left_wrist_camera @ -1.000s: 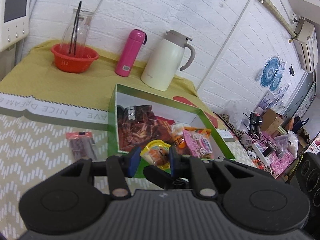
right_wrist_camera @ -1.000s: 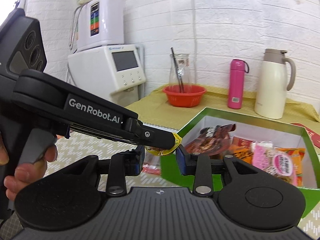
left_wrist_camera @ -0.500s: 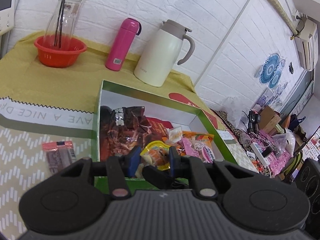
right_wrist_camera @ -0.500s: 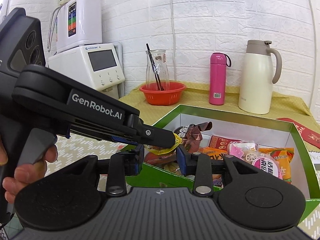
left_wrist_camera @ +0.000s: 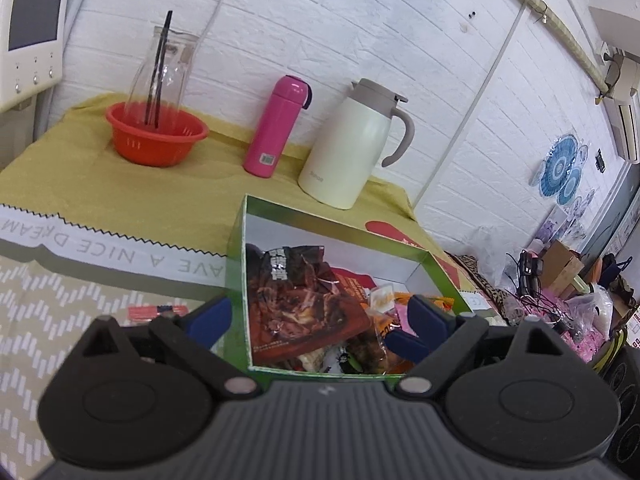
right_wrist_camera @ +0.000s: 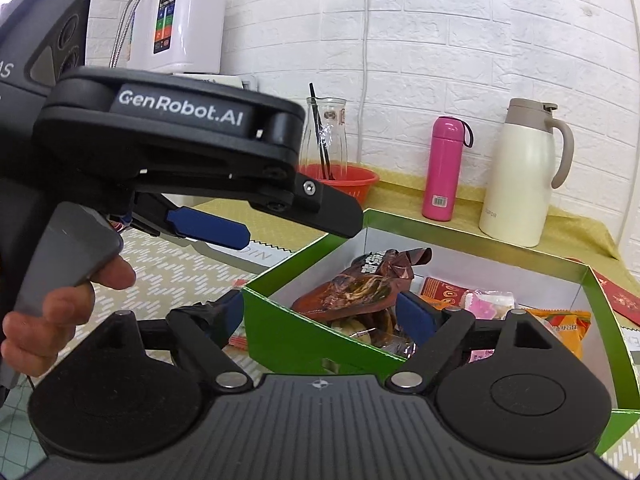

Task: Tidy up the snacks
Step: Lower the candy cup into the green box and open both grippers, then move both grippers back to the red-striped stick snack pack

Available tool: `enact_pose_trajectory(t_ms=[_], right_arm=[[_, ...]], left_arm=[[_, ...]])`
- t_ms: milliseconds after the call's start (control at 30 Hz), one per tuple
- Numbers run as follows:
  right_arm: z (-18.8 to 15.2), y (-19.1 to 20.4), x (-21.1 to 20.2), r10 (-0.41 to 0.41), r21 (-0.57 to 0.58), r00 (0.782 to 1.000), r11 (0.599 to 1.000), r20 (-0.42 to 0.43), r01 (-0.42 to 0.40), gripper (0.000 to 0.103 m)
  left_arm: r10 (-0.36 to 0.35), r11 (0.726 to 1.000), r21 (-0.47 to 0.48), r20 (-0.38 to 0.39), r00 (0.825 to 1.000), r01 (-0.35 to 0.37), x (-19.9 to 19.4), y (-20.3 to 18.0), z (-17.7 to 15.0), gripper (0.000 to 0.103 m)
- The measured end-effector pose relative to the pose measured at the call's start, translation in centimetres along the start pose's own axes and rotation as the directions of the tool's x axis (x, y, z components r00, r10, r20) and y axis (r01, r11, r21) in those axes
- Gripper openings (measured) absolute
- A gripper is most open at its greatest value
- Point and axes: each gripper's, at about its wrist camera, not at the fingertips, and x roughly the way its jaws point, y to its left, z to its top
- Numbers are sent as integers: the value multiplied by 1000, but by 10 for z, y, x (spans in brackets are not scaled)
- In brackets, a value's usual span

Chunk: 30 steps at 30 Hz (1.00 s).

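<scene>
While both tongs, just opened wide and empty, flank the green box [left_wrist_camera: 236, 280], snack packets [left_wrist_camera: 304, 304] crowd inside.

Green box [left_wrist_camera: 236, 280], open-topped, white inside, on a patterned cloth, holding the snacks; dark brown packet [left_wrist_camera: 296, 304], largest, lying tilted at the left end, its top edge crumpled upward [right_wrist_camera: 360, 284]; red packet [right_wrist_camera: 444, 290] flat behind it; pink-and-white packet [right_wrist_camera: 490, 304] toward the right; orange packet [right_wrist_camera: 568, 326] beside the right wall; small wrapped pieces [left_wrist_camera: 360, 354] piled at the near wall; one red-ended packet [left_wrist_camera: 156, 312] outside, on the cloth left of the box.
</scene>
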Motion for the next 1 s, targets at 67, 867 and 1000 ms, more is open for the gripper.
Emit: enact_pose_trajectory(t_ms=[67,867,1000], right_arm=[[3,3,-4,-6,-3,1000,1000,11,6,103],[-16,36,-13,101,-7,992,995,-81,-102,103],[-19,37,-10,106,-1,990,994,-92,-106,103]], left_arm=[[9,1000,-8,-4,1000,-9,-7,5,0,89],[130,962,-221,-134,982,-158,14,95,-23,53],[121,960,-238,-119,985,-147,11,99,-25,40]])
